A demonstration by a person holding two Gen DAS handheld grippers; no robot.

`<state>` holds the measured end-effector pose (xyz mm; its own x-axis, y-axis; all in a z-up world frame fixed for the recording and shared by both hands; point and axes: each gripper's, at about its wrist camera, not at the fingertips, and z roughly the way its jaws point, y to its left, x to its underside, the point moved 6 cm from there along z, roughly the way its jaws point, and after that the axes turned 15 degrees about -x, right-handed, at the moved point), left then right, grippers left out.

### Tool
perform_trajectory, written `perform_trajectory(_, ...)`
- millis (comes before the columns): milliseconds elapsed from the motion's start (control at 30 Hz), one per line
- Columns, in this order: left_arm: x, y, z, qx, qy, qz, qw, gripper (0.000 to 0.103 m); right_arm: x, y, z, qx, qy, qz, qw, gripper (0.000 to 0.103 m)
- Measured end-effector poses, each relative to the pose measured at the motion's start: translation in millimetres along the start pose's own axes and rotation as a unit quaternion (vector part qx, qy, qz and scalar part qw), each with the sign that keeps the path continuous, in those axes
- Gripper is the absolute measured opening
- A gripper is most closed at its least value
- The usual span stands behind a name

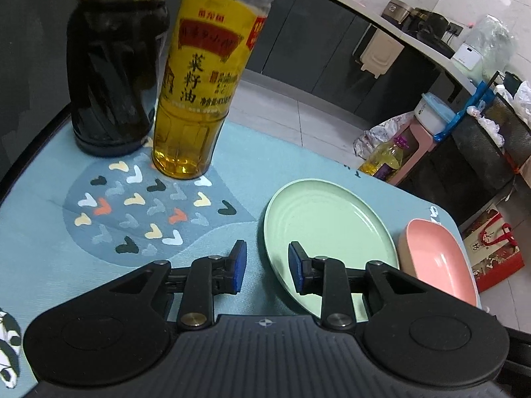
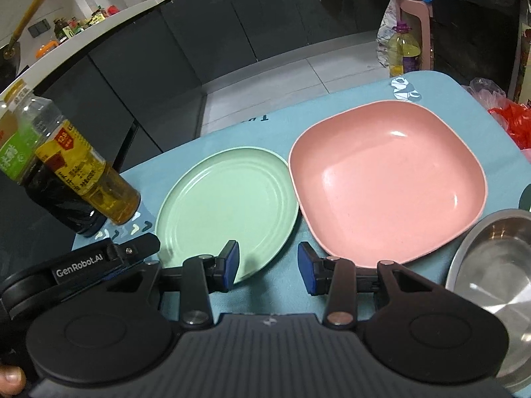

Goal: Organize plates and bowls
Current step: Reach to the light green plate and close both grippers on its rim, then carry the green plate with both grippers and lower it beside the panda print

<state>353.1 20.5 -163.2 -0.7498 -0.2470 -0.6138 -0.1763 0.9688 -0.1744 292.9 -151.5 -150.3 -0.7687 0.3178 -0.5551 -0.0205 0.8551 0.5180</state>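
The left claw hangs over the bench with its blue-padded jaws apart and nothing between them. Its right finger overlaps the near rim of a round pale green plate. A pink square dish sits just beside the plate. Farther back stand a yellow-labelled oil bottle and a dark sauce bottle, side by side.

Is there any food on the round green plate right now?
No, the round green plate lies bare on the blue table mat, with nothing on its surface.
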Motion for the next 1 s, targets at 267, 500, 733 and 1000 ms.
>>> perform_trajectory(267,3,-5,10,0.011,0.002,0.001,0.9999,0.027,-1,-3,11,0.001,-0.009,0.002,1.0,0.039)
perform_trajectory(500,10,-9,6,0.015,-0.014,0.034,0.9992,0.021,0,0,12,0.006,-0.004,-0.042,0.999,0.022)
perform_trajectory(733,16,8,-31,0.008,-0.025,0.042,0.9988,0.021,4,19,-9,-0.014,-0.005,-0.067,0.998,0.022)
perform_trajectory(1000,32,42,-81,0.003,-0.039,0.034,0.9986,0.021,24,46,-27,-0.039,0.013,-0.084,0.996,0.022)
